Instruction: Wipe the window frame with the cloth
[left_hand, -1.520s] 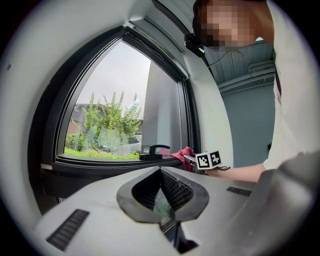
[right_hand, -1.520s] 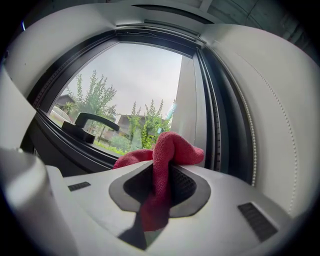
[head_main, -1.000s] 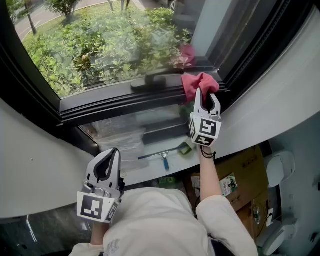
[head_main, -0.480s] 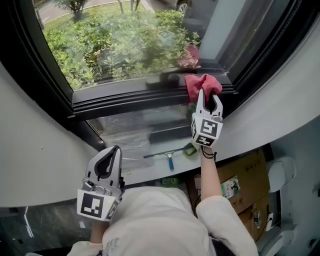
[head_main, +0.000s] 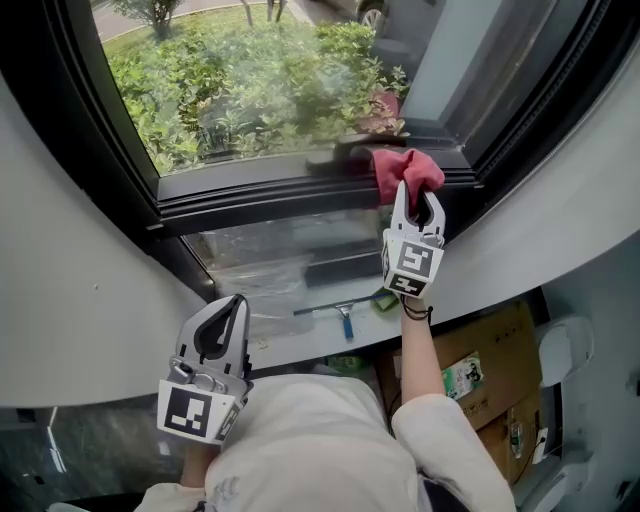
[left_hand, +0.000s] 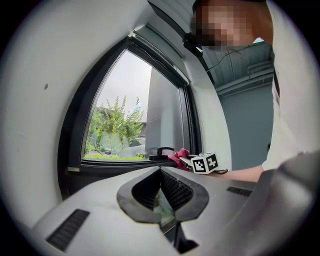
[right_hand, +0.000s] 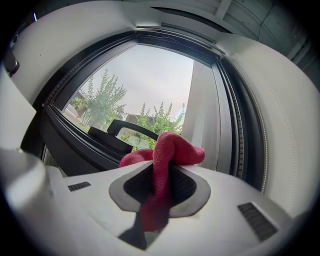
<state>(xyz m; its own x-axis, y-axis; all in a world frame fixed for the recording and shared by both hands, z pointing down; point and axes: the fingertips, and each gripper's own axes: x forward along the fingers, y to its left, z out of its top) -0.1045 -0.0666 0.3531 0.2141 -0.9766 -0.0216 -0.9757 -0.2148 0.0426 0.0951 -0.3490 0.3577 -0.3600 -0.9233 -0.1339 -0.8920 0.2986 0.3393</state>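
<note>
A red cloth is bunched in my right gripper, whose jaws are shut on it. The cloth rests against the dark window frame near its lower right corner, beside a black window handle. My left gripper hangs low at the left, well away from the frame, shut with nothing between its jaws. The left gripper view shows the right gripper's marker cube and the cloth at the frame.
A squeegee with a blue handle and a green sponge lie on the sill below the glass. Cardboard boxes stand at the lower right. White curved wall panels flank the window.
The right gripper and cloth have stayed at the frame's lower right corner, shifting slightly right with the view. The left gripper has not moved.
</note>
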